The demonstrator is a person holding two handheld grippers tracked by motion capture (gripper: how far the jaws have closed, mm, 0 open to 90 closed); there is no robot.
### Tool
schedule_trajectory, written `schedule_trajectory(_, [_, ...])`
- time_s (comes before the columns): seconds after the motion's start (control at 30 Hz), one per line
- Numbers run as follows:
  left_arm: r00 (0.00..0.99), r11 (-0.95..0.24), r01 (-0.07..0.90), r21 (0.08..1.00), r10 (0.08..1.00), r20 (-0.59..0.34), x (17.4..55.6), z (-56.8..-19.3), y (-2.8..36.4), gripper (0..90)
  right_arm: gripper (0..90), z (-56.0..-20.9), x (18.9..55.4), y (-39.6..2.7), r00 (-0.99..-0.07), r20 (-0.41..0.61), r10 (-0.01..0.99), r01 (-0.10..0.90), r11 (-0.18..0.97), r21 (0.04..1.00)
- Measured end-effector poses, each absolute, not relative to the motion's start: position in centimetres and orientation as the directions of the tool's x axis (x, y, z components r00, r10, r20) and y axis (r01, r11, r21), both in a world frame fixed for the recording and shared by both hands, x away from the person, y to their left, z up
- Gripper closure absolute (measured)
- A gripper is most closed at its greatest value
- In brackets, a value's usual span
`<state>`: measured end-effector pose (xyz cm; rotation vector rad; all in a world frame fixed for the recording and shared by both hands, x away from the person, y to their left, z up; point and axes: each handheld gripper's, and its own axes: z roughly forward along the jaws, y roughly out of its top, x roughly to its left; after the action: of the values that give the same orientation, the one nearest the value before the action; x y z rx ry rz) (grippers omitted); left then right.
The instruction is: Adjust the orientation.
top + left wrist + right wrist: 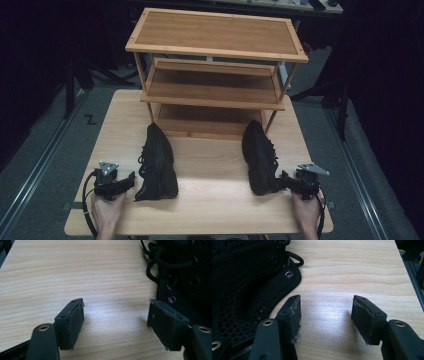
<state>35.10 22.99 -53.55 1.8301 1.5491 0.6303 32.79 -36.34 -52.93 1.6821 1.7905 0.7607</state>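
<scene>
Two black lace-up shoes lie on the light wooden table, and both seem tipped on their sides with the laces facing outward. The left shoe has my left gripper just to its left, beside the heel end. That gripper is open over bare wood, with the shoe's eyelets and laces just beyond its right-hand jaw. My right gripper sits by the heel of the right shoe. It is open too, with only tabletop between its jaws and the mesh upper beside its left-hand jaw.
A three-tier bamboo shoe rack stands at the back of the table, its lowest shelf just behind the shoes' toes. Dark floor and black stands surround the table. A person's hands hold the grippers at the near edge.
</scene>
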Motion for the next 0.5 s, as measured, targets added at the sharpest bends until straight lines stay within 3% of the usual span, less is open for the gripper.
schedule_trajectory(0.5, [0.252,-0.074,0.641,0.764,0.961,-0.118,34.5,-51.8,21.9,23.3,41.0,-52.9,32.8,-36.3,-0.050,-0.016,0.999,0.683,0.046,0.729])
